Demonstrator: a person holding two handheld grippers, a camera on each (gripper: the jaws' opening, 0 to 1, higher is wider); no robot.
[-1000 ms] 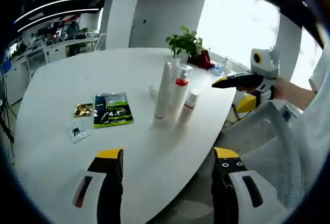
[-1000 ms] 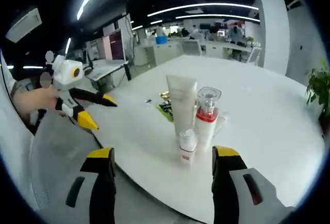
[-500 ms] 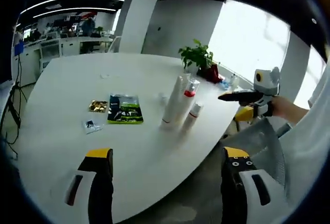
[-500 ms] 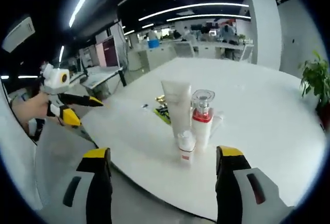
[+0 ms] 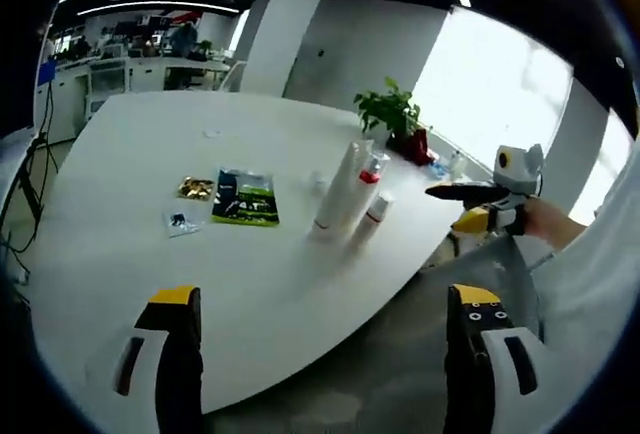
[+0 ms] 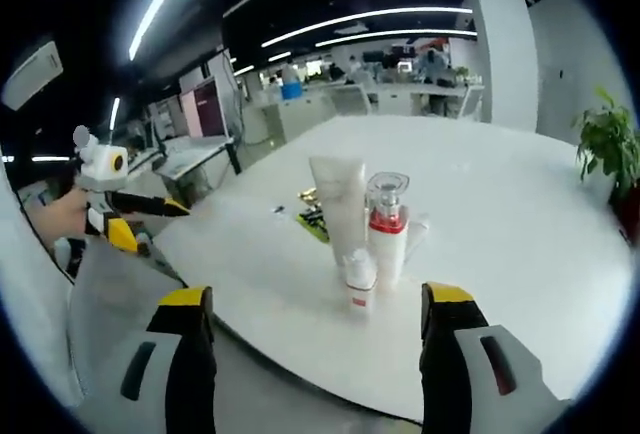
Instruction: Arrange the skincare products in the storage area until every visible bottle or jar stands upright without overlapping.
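Bottles stand upright, grouped on the table; I hold both grippers wide, empty, clear, avoiding knocks.

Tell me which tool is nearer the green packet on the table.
Left, though neither is close. The left tool sits off the table edge on the green packet's side; the right tool faces it from beyond the standing bottles.

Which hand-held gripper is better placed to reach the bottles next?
Right, probably. The right hand-held gripper is open and faces the bottles head-on; the left hand-held gripper is farther back, with them off to one side.
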